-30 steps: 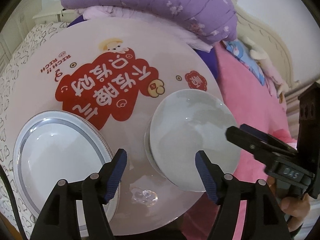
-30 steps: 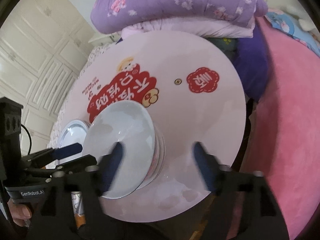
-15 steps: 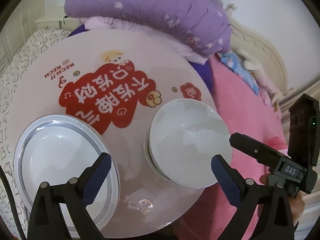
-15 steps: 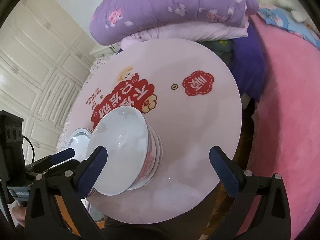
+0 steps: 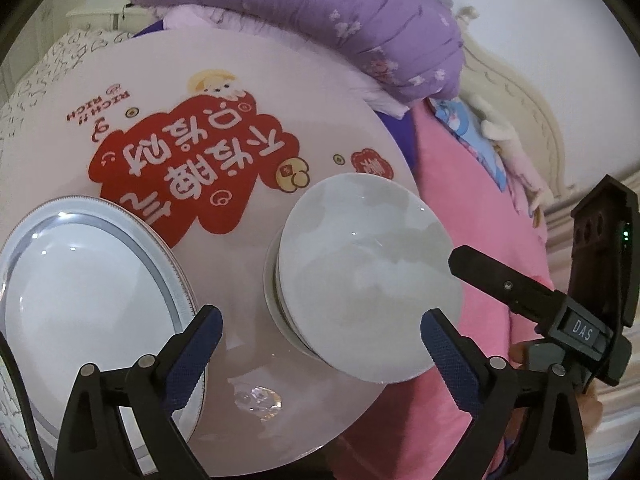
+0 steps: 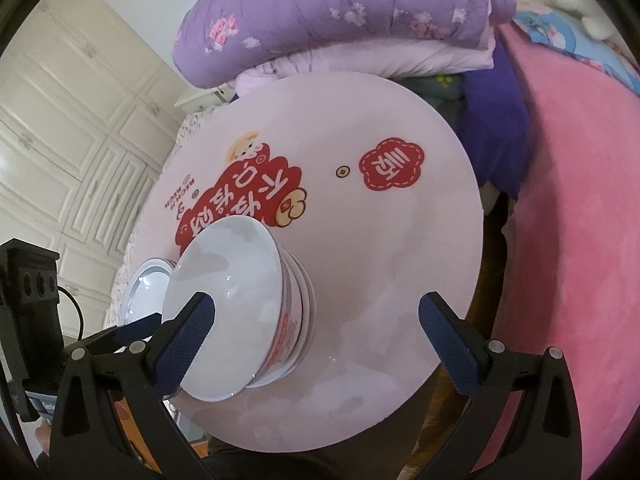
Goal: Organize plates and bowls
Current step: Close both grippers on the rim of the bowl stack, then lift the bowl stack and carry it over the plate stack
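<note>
Left wrist view: left gripper jaws spread — empty; right gripper likewise; bowl stack beside plates on bench.

Stacked bowls stood on the round table, right of the plate. Folded quilts lay behind the table.

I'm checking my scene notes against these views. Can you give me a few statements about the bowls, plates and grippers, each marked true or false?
1. The bowls are nested in one stack. True.
2. The left gripper is shut on a plate. False: it is open and holds nothing.
3. The plates lie apart from the bowl stack on the round table. True.
4. The right gripper is shut. False: its fingers are spread wide.
</note>
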### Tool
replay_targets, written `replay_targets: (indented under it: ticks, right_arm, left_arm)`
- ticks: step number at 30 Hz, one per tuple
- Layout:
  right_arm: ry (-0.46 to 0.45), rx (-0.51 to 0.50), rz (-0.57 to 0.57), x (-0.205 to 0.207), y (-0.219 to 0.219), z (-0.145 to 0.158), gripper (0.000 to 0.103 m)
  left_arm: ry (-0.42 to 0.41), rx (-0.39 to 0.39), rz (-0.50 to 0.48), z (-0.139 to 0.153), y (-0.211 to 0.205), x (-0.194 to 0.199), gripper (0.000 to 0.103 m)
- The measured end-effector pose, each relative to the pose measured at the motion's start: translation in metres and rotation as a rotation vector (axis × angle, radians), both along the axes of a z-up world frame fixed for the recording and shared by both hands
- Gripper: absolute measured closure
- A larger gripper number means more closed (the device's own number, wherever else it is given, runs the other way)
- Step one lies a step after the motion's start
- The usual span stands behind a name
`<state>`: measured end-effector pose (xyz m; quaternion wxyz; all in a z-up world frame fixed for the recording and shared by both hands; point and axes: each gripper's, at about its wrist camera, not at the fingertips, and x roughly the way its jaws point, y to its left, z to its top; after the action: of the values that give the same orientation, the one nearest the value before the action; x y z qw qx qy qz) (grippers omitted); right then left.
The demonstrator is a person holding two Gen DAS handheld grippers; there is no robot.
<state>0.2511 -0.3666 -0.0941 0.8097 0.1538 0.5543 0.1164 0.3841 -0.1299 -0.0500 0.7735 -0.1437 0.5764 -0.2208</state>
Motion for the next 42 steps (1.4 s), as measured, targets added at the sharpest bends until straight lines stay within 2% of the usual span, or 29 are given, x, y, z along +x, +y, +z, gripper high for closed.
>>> replay_targets:
  ticks: [8, 11, 19, 22, 27, 31, 42]
  right_arm:
    - [0.061, -0.031, 0.037, 0.014, 0.013, -0.022, 0.001]
    - [0.087, -0.033, 0.045, 0.015, 0.013, -0.031, 0.007]
    - [0.14, 0.008, 0.068, 0.011, 0.016, -0.055, 0.033]
    - [0.144, 0.048, 0.068, 0.01, 0.015, -0.061, 0.036]
    - [0.131, 0.081, 0.085, 0.012, 0.018, -0.058, 0.052]
    - [0.125, 0.095, 0.113, 0.013, 0.026, -0.056, 0.066]
    - [0.124, 0.076, 0.09, 0.011, 0.029, -0.056, 0.068]
  left_arm:
    - [0.051, 0.019, 0.036, -0.023, -0.013, 0.012, 0.016]
    - [0.061, 0.028, 0.041, -0.03, -0.015, 0.014, 0.017]
    - [0.138, 0.012, 0.032, -0.056, -0.022, 0.022, 0.028]
    - [0.169, 0.001, 0.032, -0.066, -0.023, 0.027, 0.035]
    - [0.166, -0.017, 0.048, -0.071, -0.025, 0.036, 0.044]
    - [0.148, -0.012, 0.022, -0.07, -0.033, 0.038, 0.052]
    - [0.159, -0.02, 0.038, -0.07, -0.029, 0.037, 0.054]
